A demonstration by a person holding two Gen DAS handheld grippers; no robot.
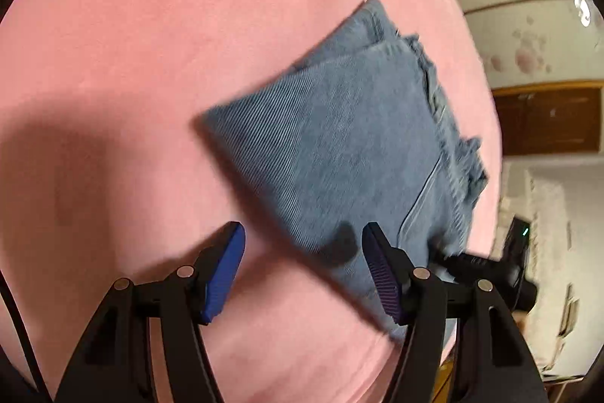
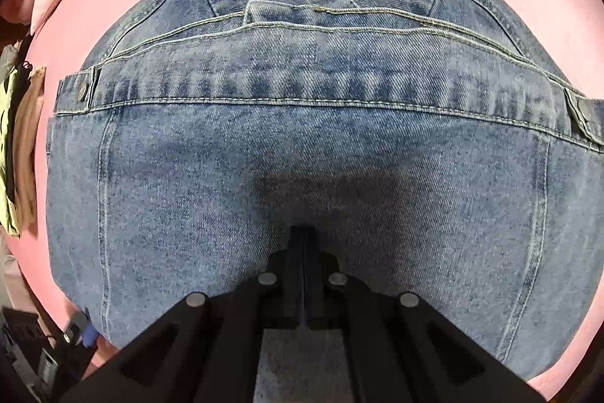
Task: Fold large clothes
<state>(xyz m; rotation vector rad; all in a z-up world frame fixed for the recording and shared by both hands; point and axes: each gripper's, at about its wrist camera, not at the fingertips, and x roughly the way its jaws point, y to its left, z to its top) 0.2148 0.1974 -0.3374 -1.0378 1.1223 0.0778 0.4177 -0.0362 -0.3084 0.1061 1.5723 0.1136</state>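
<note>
The folded denim jacket (image 2: 302, 146) is lying on the pink bedsheet (image 1: 113, 63), filling the centre of the right wrist view, and its stacked layers could be sliding apart if a careless tug drags only the top layer. The right gripper (image 2: 302, 244) is sitting with fingers pressed together at lower centre; whether it is pinching denim cannot be told. The left gripper (image 1: 304, 252) is hanging wide open, holding nothing.

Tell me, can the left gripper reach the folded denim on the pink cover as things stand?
Probably yes. The left gripper is open, right at the near edge of the folded denim, and nothing lies between them on the pink cover. The right gripper is shut over the denim.
</note>
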